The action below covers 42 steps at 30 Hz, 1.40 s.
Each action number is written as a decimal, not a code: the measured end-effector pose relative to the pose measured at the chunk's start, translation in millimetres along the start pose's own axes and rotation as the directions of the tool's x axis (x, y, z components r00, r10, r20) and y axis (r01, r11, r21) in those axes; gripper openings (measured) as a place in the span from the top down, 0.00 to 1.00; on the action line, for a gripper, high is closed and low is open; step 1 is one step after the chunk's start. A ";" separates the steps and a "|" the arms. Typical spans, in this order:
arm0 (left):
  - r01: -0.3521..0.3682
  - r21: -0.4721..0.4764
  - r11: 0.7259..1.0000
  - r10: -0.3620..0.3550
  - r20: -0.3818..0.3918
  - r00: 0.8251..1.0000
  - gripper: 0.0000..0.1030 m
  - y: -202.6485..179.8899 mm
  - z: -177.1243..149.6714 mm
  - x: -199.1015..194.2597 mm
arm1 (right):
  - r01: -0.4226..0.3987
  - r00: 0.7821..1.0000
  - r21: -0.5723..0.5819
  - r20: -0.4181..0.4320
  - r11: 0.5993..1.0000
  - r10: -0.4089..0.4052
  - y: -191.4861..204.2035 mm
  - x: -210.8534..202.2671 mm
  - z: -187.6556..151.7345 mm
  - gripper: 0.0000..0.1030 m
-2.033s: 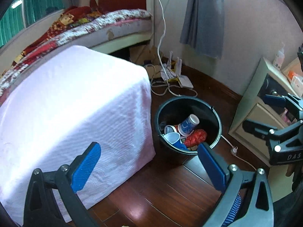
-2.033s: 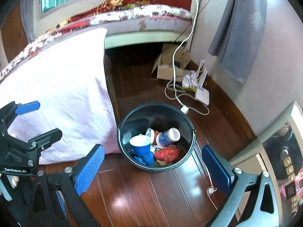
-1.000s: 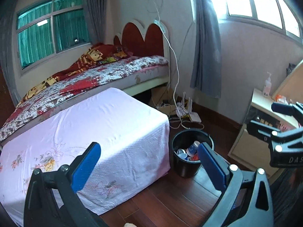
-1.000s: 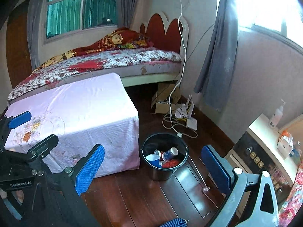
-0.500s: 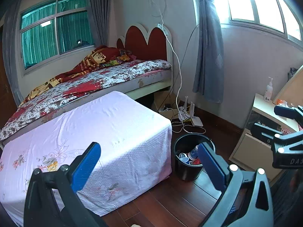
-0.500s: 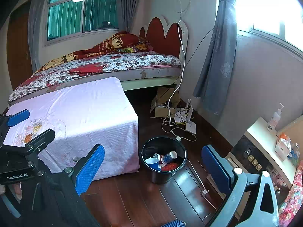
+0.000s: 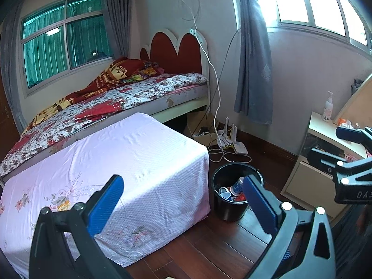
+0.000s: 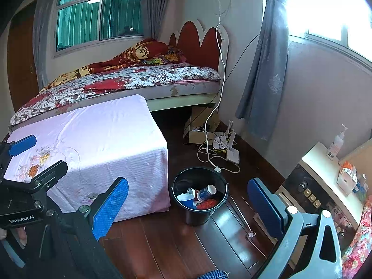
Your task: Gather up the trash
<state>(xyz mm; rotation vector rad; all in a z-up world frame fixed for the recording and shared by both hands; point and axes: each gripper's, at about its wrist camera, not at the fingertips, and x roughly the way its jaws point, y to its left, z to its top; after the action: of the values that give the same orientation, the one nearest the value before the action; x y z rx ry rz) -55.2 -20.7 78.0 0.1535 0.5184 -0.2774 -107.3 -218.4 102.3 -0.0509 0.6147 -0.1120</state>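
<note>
A black trash bucket [image 7: 232, 209] [image 8: 197, 214] stands on the wood floor beside a low table covered in pink cloth [image 7: 121, 162] [image 8: 93, 139]. Inside it lie blue-and-white paper cups [image 8: 205, 193] [image 7: 236, 186] and a red wrapper [image 8: 207, 203]. My left gripper [image 7: 181, 200] is open and empty, held high above and back from the bucket. My right gripper [image 8: 188, 202] is open and empty too, also well above the bucket. Each gripper shows at the edge of the other's view.
A bed with a floral cover [image 7: 116, 97] stands behind the table. Cables, a router and a cardboard box [image 8: 209, 137] lie on the floor by the wall. A cabinet with a pump bottle [image 8: 334, 144] stands at the right.
Both grippers have pulled up and back from just over the bucket, so the whole room now shows. Both stayed open and empty.
</note>
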 end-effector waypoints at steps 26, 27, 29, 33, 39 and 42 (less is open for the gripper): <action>0.012 0.010 1.000 -0.012 0.004 1.000 0.01 0.4 5.7 -0.3 | 0.004 1.000 0.001 -0.005 1.000 -0.004 -0.9 -1.1 -1.1 0.00; 0.013 0.011 1.000 -0.013 0.003 1.000 0.01 0.5 6.0 -0.3 | 0.004 1.000 0.002 -0.006 1.000 -0.004 -1.4 -1.0 -1.3 0.00; 0.013 0.011 1.000 -0.013 0.004 1.000 0.01 0.6 6.1 -0.2 | 0.004 1.000 0.001 -0.005 1.000 -0.004 -1.1 -1.1 -1.1 0.00; 0.015 0.014 1.000 -0.015 0.003 1.000 0.01 0.6 7.4 0.7 | 0.006 1.000 0.002 -0.006 1.000 -0.006 -1.8 -0.8 -1.5 0.00; 0.015 0.014 1.000 -0.015 0.003 1.000 0.01 0.1 7.5 0.5 | 0.009 1.000 0.004 -0.008 1.000 -0.008 -1.0 -0.6 -2.1 0.00; 0.015 0.015 1.000 -0.015 0.004 1.000 0.01 -0.2 7.5 0.4 | 0.008 1.000 0.003 -0.008 1.000 -0.008 -1.2 -0.6 -2.0 0.00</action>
<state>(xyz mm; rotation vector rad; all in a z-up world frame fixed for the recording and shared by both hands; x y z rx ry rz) -51.4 -22.5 84.2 0.1635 0.5139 -0.2962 -109.0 -219.5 101.0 -0.0498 0.6228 -0.1206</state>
